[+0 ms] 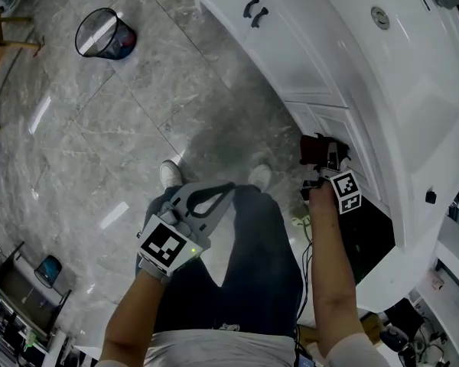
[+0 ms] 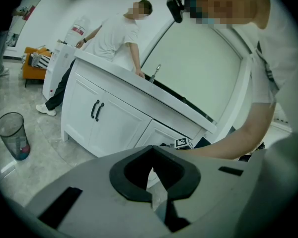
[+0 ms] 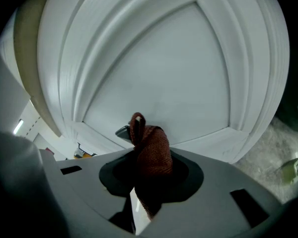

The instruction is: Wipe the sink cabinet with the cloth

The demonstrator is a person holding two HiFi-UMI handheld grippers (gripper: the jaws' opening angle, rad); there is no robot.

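- Rust-red cloth (image 3: 151,152) is bunched between the jaws of my right gripper (image 3: 139,133). They are clamped tight on it, and a wad pokes out past the tips.
- Just beyond that wad is a white cabinet door (image 3: 164,68), whose sunken panel fills the upper part of the right gripper view. The cloth sits at the panel's lower edge, but I cannot tell whether it is actually touching.
- In the head view my right gripper (image 1: 327,167) is at centre right. It holds the cloth (image 1: 315,148) close to the lower front of the sink cabinet (image 1: 321,60), beside a dark open space at lower right.
- My left gripper (image 2: 154,195) has its jaws together with nothing in them. It hangs at lower centre of the head view (image 1: 203,199), over the floor and well apart from the cabinet.
- I judge the wiping of this low door to be the step in hand.
- Next I need to press the wad flat onto the panel and sweep it across, then along the moulded frame, gripping firmly so the cloth does not slip out.
- The doors with dark handles (image 1: 254,10) at upper centre would come later, I think.
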